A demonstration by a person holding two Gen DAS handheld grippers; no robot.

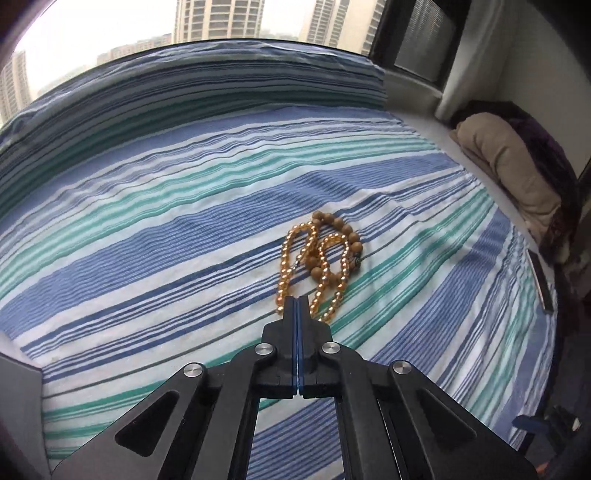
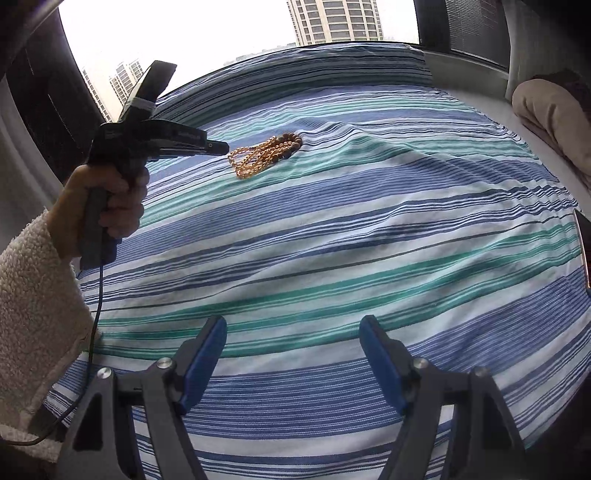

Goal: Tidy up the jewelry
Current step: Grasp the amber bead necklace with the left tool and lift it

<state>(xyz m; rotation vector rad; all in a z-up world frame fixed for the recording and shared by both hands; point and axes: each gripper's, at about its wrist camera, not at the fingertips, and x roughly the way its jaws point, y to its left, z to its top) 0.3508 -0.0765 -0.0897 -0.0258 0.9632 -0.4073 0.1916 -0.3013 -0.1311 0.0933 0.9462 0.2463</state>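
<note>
Left wrist view: the left tool has its jaws pressed fully together, the blue pads meeting along one line with nothing visible between them. Its tip sits just at the near end of the amber bead strand, in front of the loops; whether it touches the beads cannot be told. The strand lies in several loops on the striped bedspread, tangled with a wooden bead bracelet whose larger brown beads lie at the far side of the pile. A beige folded cloth rests at the right edge of the bed, well apart from the jewelry. A window with tower blocks outside runs behind the bed.

Right wrist view: the right tool stands wide, its two blue pads far apart with only bedspread between them, holding nothing. It is well apart from the jewelry, which lies at the far left part of the bed. The left tool appears side-on at upper left, its closed tip just beside the bead pile, gripped by a hand in a fleecy cream sleeve. A thin cable hangs from its handle.
</note>
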